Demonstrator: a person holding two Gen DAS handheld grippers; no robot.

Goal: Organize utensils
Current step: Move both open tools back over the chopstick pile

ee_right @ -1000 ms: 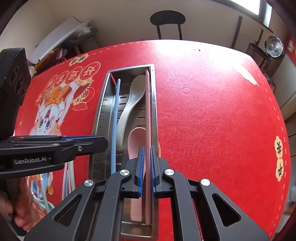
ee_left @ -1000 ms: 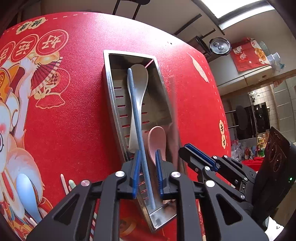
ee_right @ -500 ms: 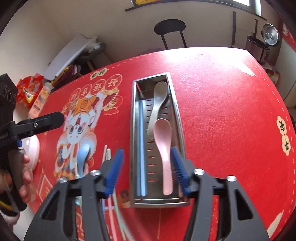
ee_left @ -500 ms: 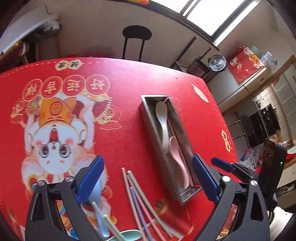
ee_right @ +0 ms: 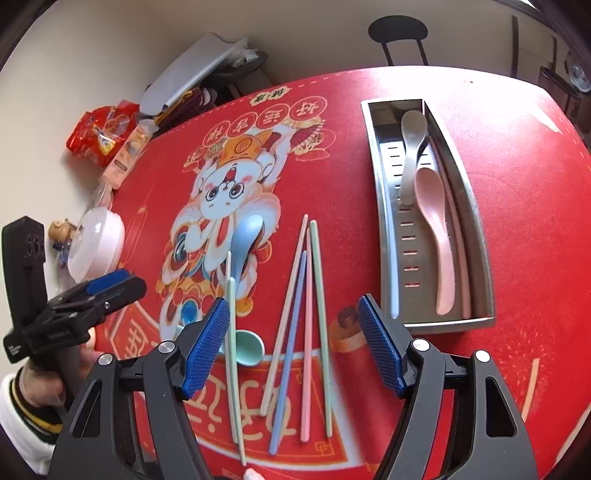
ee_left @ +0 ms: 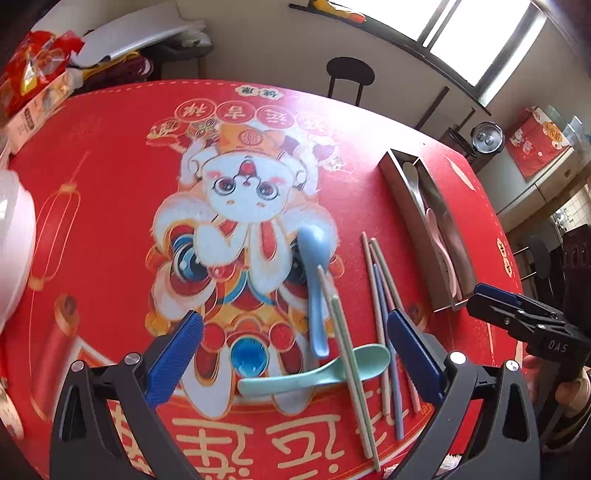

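A steel tray on the red cloth holds a grey spoon, a pink spoon, a pale blue chopstick and a pink chopstick. Left of it lie several loose chopsticks, a light blue spoon and a green spoon. My left gripper hangs wide open above the two loose spoons, gripping nothing. My right gripper hovers over the loose chopsticks; its jaws are opening and hold nothing. The tray sits at the right of the left wrist view.
A white lidded bowl stands at the table's left edge, with snack packets and a carton behind it. A black chair stands beyond the far edge. A person's hand holds the left gripper.
Both grippers were shut on chopsticks in the tray. They have let go, opened wide and drawn back and left, over the loose utensils.
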